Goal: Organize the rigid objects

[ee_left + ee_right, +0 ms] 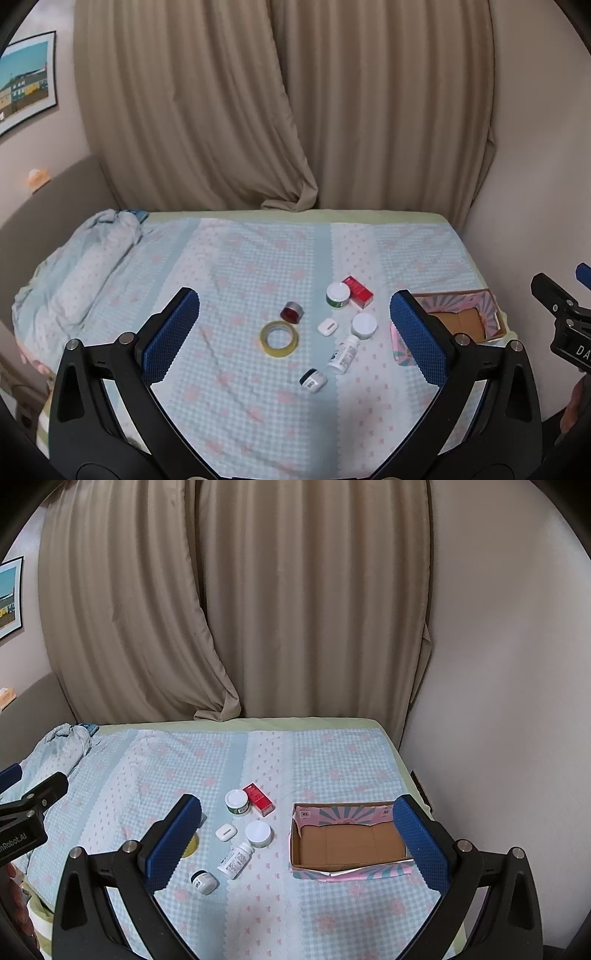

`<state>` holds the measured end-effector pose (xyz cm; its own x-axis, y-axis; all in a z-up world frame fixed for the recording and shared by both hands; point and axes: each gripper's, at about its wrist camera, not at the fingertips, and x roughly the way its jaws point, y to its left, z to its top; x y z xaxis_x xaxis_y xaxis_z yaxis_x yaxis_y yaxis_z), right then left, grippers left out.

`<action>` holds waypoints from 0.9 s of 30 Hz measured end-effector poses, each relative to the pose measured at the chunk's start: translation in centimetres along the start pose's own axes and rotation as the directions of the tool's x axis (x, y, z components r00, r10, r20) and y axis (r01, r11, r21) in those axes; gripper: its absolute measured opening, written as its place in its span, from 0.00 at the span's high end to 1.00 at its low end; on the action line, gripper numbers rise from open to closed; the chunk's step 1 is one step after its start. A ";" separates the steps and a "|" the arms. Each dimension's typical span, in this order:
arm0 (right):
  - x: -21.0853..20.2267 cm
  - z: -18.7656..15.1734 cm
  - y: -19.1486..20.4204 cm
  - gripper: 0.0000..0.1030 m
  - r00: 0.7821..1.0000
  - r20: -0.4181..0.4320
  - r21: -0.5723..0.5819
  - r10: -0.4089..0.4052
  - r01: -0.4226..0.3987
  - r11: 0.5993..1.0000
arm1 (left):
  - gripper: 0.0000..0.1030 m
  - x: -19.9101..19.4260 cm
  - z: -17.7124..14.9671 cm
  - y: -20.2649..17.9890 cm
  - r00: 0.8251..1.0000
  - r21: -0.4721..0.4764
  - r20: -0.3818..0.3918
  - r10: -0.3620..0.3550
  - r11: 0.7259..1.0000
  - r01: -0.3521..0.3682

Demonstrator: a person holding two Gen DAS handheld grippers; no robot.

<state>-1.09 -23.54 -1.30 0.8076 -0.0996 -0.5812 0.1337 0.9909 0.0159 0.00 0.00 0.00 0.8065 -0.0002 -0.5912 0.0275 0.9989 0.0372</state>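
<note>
Both tongs stand wide and hold nothing: the left gripper (295,334) hangs above the cluster of small things, the right gripper (297,840) above the gap between that cluster and the cardboard box (384,808). Nothing lies in the box, so by my reading the sorting has not begun and the first pick is the step in hand.

Taking the box as landmark, all the items lie on the bed cover (258,258) to its left, apart from it. The tape roll (279,338) lies farthest from it. The white bottle (235,860) lies on its side, near the box's front left corner. The white jar (258,833) stands nearest, the green-sided jar (236,801) and red carton (259,799) side by side behind it, seemingly touching. The red-topped pot (292,312) sits just behind the tape roll. The earbud case (225,831) lies left of the white jar; the small dark-capped bottle (202,882) lies well forward.

Next, one gripper likely must drop over a single item, squarely, clear of its neighbours.
</note>
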 end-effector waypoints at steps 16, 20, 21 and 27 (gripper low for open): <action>0.3 0.1 0.2 0.00 1.000 -0.003 0.003 0.008 -0.008 1.000 | 0.01 -0.2 0.0 0.4 0.999 -0.018 -0.003 -0.044 0.999 0.044; 0.3 0.2 0.2 0.00 1.000 -0.005 0.006 0.007 -0.007 1.000 | 0.01 0.1 -0.1 0.4 0.999 -0.021 -0.005 -0.050 0.999 0.050; 0.4 0.2 0.3 0.00 1.000 -0.006 0.005 0.005 -0.005 1.000 | 0.01 0.2 -0.1 0.5 0.999 -0.022 -0.006 -0.052 0.998 0.052; 0.2 0.2 0.3 0.00 1.000 -0.010 0.003 0.007 -0.007 1.000 | 0.01 0.2 -0.3 0.8 0.999 -0.024 -0.007 -0.054 0.998 0.054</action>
<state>-0.81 -23.31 -1.27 0.8030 -0.0921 -0.5889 0.1301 0.9913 0.0223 0.02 0.82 -0.37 0.7995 -0.0535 -0.5982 0.0564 0.9983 -0.0138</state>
